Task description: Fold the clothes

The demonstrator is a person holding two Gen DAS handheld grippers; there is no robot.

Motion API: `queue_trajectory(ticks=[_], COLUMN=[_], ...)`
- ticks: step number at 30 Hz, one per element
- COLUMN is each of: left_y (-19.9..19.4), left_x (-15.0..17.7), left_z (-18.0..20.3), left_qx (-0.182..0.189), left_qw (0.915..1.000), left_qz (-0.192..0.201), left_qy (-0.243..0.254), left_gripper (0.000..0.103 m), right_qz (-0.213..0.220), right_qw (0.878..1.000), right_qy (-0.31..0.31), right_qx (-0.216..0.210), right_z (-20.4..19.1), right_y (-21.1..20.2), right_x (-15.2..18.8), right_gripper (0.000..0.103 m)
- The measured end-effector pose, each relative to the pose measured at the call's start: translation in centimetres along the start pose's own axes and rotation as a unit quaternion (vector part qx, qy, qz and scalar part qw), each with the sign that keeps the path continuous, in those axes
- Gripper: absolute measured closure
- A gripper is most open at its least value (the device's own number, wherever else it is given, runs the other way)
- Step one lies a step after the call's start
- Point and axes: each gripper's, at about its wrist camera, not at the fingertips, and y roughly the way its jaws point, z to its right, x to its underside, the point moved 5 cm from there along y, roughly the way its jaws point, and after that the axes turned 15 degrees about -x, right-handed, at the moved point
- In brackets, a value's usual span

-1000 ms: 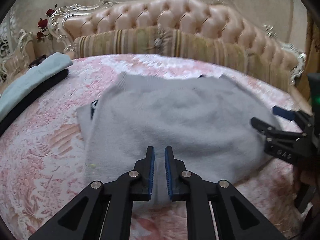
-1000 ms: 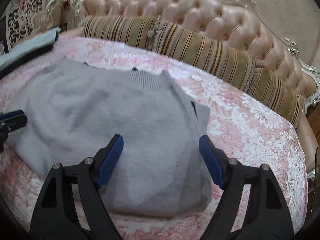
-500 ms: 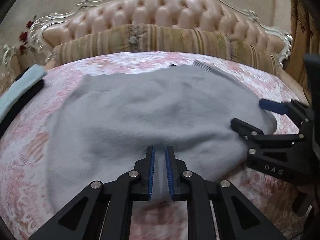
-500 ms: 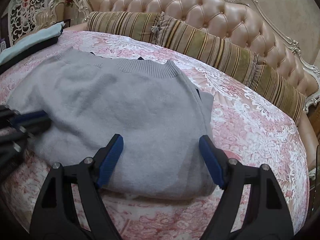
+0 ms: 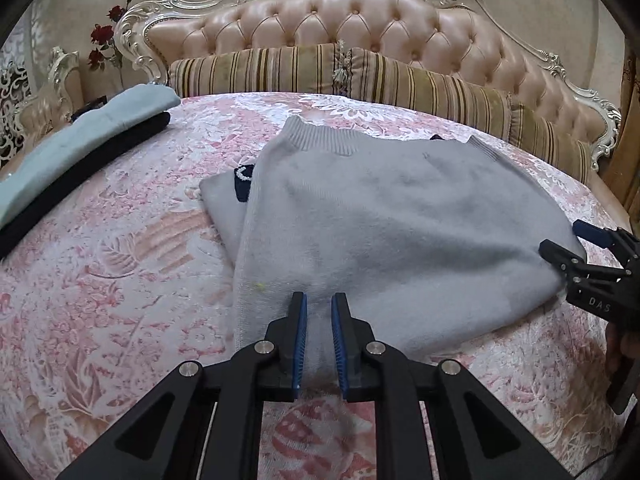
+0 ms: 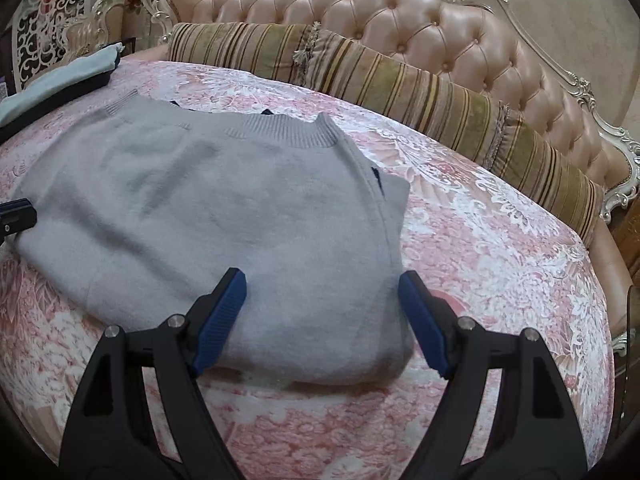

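Note:
A grey knit sweater (image 5: pixel 400 220) lies folded on the pink patterned bedspread (image 5: pixel 120 260), its ribbed band toward the headboard. A dark patterned layer peeks out at its left. My left gripper (image 5: pixel 320 336) is nearly closed at the sweater's near edge, with grey fabric pinched between the blue pads. One finger of it shows at the left rim of the right wrist view (image 6: pixel 16 212). My right gripper (image 6: pixel 322 278) stands wide open over the sweater's (image 6: pixel 220 200) near right corner, its pads clear of the cloth. It also shows in the left wrist view (image 5: pixel 564 236).
A stack of folded clothes, light blue over dark (image 5: pixel 80 152), lies at the bed's far left. Striped bolster cushions (image 5: pixel 320 68) line the tufted pink headboard (image 5: pixel 340 16). A hand (image 5: pixel 624 344) holds the right gripper at the frame's right edge.
The left wrist view swung toward the right gripper, then back, with the sweater's near edge staying between its pads. The right gripper stayed open and nearly still.

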Motion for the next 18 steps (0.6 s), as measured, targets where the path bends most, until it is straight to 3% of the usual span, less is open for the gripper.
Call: queue_trajectory(ticks=[5,18], left_y=[-0.3,-1.2], left_x=[0.3,0.0], left_z=[-0.8,-3.8], left_qx=[0.001,-0.045], left_qw=[0.9999,0.9984], left_qz=[-0.006,-0.01], left_qy=[-0.009,-0.031], left_gripper=[0.089,0.089], right_qz=[-0.005,-0.009], right_qw=[1.0,1.0], right_qy=[0.005,0.0], right_qx=[0.007,0.023], right_z=[1.1,2.2], right_y=[-0.3,-1.2], right_x=[0.4,0.8], right_gripper=[0.023,0.023])
